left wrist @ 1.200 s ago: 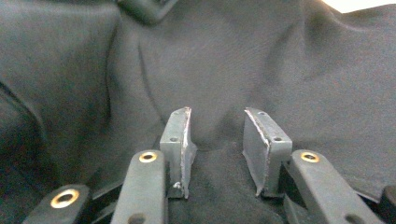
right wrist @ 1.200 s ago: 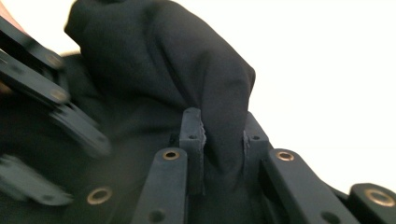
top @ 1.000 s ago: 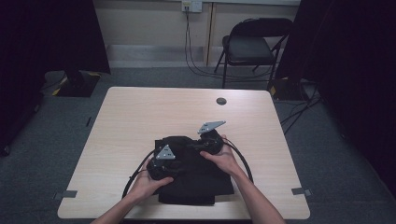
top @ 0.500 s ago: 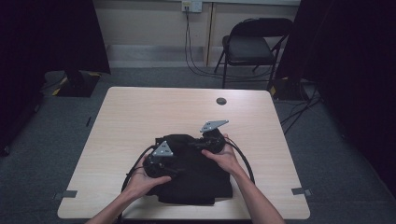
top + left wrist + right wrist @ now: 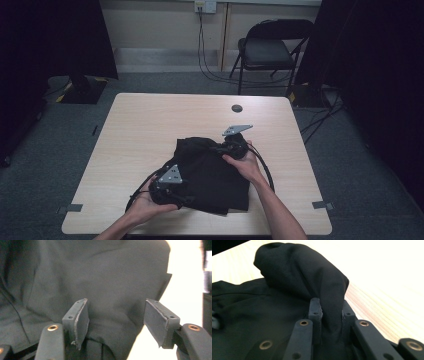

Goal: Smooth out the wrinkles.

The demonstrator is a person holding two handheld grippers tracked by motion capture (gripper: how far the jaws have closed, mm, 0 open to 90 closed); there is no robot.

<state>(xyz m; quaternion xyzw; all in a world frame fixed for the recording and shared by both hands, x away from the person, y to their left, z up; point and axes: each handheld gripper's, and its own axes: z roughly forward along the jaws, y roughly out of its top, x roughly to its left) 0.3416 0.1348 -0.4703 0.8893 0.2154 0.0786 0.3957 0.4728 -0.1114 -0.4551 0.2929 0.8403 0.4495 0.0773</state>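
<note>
A black garment point(image 5: 212, 172) lies crumpled on the pale wooden table point(image 5: 145, 125), toward the near side. My left gripper point(image 5: 172, 192) is at the garment's near-left edge. In the left gripper view it point(image 5: 120, 322) stands open over the dark cloth point(image 5: 107, 277), pads apart and pressing on nothing; its jaws have just opened wide and eased in a little. My right gripper point(image 5: 227, 147) is at the garment's far-right corner. In the right gripper view it point(image 5: 332, 320) is shut on a raised fold of the black cloth point(image 5: 312, 277).
A small dark round disc point(image 5: 237, 108) lies on the far part of the table. A black folding chair point(image 5: 270, 50) stands beyond the table, under a wall socket with hanging cables. Black cables loop from both grippers across the near tabletop.
My left gripper has drawn back toward the near-left and its jaws have come apart off the cloth. The right gripper has stayed put on its fold.
</note>
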